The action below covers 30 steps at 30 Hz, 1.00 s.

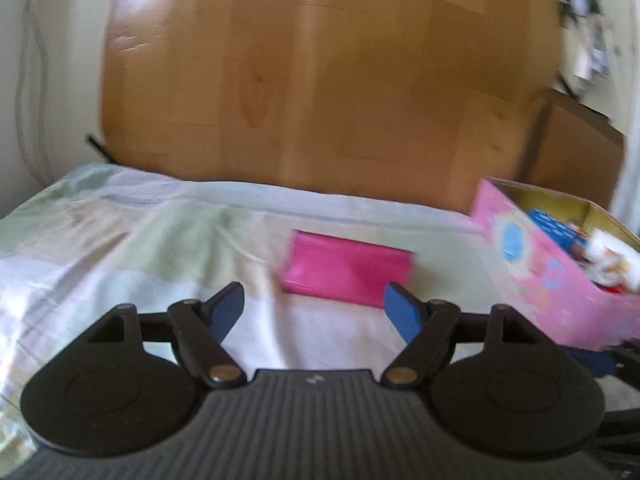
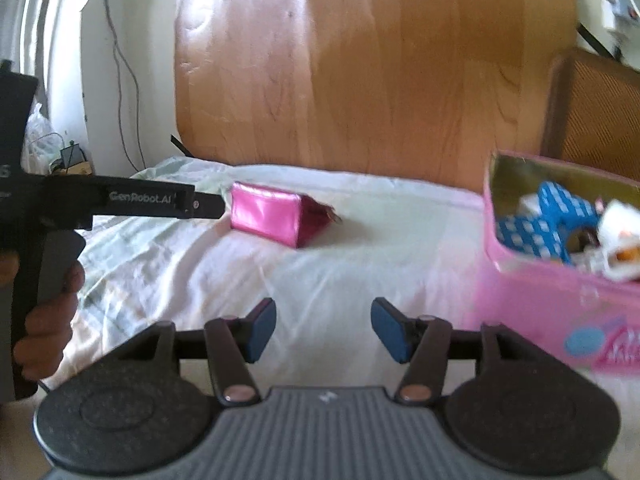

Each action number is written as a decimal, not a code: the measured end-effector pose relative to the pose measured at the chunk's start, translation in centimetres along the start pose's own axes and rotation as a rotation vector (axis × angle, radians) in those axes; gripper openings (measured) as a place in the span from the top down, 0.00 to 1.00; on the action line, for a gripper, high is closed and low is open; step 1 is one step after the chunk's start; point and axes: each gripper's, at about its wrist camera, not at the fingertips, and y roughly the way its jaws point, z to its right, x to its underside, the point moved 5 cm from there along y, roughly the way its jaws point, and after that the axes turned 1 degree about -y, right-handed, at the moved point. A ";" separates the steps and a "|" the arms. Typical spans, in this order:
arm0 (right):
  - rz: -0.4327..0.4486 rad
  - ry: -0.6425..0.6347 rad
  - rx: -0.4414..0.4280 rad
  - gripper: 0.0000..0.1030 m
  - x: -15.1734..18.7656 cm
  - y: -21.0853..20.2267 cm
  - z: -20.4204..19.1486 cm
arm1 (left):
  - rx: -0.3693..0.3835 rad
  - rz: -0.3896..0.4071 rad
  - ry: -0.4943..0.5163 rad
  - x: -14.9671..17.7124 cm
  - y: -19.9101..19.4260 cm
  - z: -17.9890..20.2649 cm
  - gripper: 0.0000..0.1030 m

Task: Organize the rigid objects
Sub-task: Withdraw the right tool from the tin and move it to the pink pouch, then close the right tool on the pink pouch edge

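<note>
Pale bedsheet against wooden headboard, both grippers agape, empty, above it.

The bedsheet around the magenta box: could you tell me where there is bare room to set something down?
Bare sheet lies between the magenta box and the pink tin, and left of the box toward the wall. It is crowded inside the tin, filled with small items.

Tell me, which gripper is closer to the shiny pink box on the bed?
Left. The left gripper points straight at the shiny pink box, jaws open just short of it. The right gripper hangs farther back, nearer the pink tin.
</note>
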 end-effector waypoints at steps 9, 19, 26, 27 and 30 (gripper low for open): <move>0.033 -0.088 -0.033 0.42 -3.6 3.3 -0.5 | -0.114 -0.102 -0.127 1.3 2.3 -3.8 0.23; 0.036 -0.198 -0.105 0.26 -6.9 8.5 -2.4 | -0.121 -0.110 -0.147 1.2 2.6 -3.8 0.23; -0.004 -0.395 -0.077 0.36 -6.7 11.6 -5.0 | -0.143 -0.107 -0.225 1.1 2.8 -5.4 0.23; -0.008 -0.427 -0.056 0.45 -6.6 12.1 -5.1 | -0.142 -0.108 -0.229 1.0 2.8 -5.5 0.23; 0.005 -0.468 -0.049 0.62 -6.5 12.3 -5.1 | -0.143 -0.107 -0.222 1.0 2.8 -5.3 0.23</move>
